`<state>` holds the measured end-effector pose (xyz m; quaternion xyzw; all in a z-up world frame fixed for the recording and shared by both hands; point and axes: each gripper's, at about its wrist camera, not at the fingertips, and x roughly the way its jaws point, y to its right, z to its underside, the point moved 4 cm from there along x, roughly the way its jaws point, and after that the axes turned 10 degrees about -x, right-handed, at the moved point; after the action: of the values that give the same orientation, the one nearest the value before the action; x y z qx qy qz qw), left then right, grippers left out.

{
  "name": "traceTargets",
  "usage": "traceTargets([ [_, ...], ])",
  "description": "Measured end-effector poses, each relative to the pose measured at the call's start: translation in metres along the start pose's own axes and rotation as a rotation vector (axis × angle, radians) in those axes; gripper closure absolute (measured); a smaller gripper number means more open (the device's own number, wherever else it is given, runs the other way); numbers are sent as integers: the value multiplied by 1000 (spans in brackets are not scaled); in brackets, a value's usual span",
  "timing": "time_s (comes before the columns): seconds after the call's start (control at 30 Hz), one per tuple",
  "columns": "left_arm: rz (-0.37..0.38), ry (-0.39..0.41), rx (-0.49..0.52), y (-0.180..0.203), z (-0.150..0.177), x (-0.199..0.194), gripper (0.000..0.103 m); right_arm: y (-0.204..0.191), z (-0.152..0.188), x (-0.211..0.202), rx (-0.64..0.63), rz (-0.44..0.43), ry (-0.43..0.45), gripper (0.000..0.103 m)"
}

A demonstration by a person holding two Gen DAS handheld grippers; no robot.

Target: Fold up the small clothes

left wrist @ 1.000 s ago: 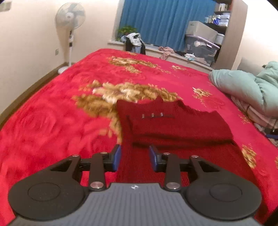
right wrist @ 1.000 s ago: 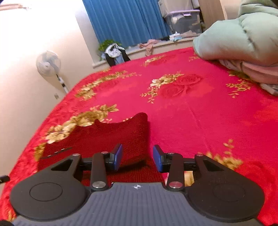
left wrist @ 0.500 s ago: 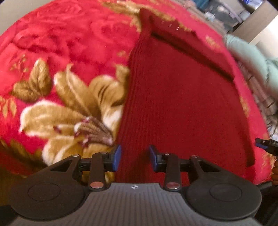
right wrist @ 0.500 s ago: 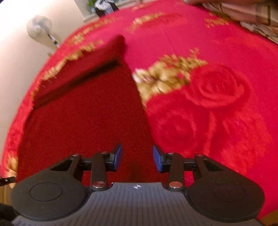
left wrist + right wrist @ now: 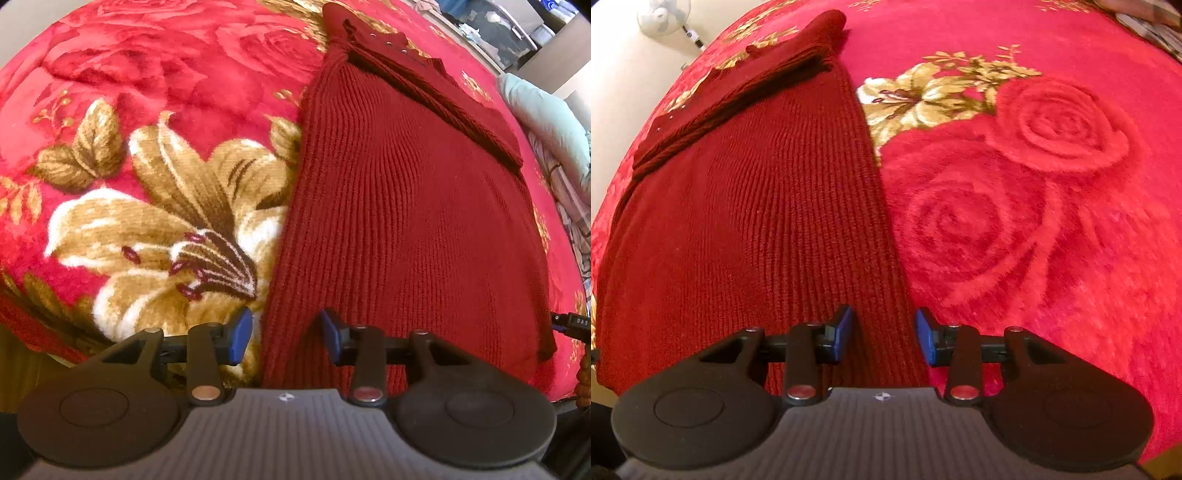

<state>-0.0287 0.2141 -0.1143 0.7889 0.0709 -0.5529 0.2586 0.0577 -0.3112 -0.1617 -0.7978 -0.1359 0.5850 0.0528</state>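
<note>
You held the left gripper point(image 5: 284, 336) and right gripper point(image 5: 884, 338) over the dark red sweater's point(image 5: 406, 221) near corners on the bedspread point(image 5: 1052, 184) — fingers parted (the left's just widened), gripping nothing — poised, I'd judge, to fold it.

We see a bed point(image 5: 155, 74) covered by a red plush blanket point(image 5: 1052, 229) with roses and golden lilies. A dark red ribbed knit garment point(image 5: 399, 206) lies flat on it, reaching the near edge, its far end folded back over itself. Pale green bedding point(image 5: 546, 110) sits toward the far right corner.
</note>
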Motion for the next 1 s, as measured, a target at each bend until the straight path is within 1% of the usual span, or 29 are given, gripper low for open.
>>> traceTargets([
  [0.07,-8,6,14,3,0,1,57,-1,-3,2,-16,2,3,63],
  [0.13,-16,14,41,7,1,2,59,-3,-5,4,-21,-2,8,72],
  [0.17,-12,24,64,9,1,1,77,-3,-5,3,-22,-8,10,74],
  [0.2,4,30,85,12,2,-1,90,-4,-5,3,-22,-14,14,81],
  [0.23,10,44,109,16,2,-5,91,-5,-6,1,-23,-23,20,90],
  [0.27,12,70,136,19,3,-11,91,-5,-7,-3,-22,-32,31,91],
  [0.3,23,98,156,21,3,-18,91,-5,-8,-7,-10,-59,46,92],
  [0.33,54,119,158,23,3,-26,91,-4,-9,-15,22,-110,72,92],
  [0.37,103,133,143,24,3,-34,91,-4,-11,-22,44,-152,98,92],
  [0.4,135,134,124,23,2,-37,90,-3,-12,-28,54,-178,118,92],
  [0.43,150,118,102,21,3,-36,90,-2,-11,-29,61,-185,119,92],
  [0.47,147,88,84,19,3,-30,89,-1,-10,-25,68,-179,101,92],
  [0.5,132,56,72,17,4,-23,87,0,-7,-19,68,-155,69,91],
  [0.57,88,-23,55,13,7,-7,80,1,-3,-6,24,-53,-4,86],
  [0.6,70,-52,51,11,10,-1,79,1,-2,-3,9,-32,-13,84],
  [0.63,67,-55,49,10,10,1,77,0,-2,-4,5,-30,-13,84],
  [0.77,78,-50,30,8,8,1,77,-7,-1,-1,-32,-22,-17,79],
  [0.83,79,-45,37,8,7,1,78,-10,-2,0,-55,-22,-15,80],
  [0.87,75,-40,50,10,7,1,80,-9,-1,0,-58,-26,-12,81],
  [0.9,74,-34,65,11,7,1,87,-9,-2,0,-53,-36,-9,88],
  [0.93,76,-24,84,14,9,0,87,-9,-2,0,-49,-43,-4,90],
  [1.0,78,7,122,19,10,-5,89,-10,-3,-5,-53,-62,12,91],
])
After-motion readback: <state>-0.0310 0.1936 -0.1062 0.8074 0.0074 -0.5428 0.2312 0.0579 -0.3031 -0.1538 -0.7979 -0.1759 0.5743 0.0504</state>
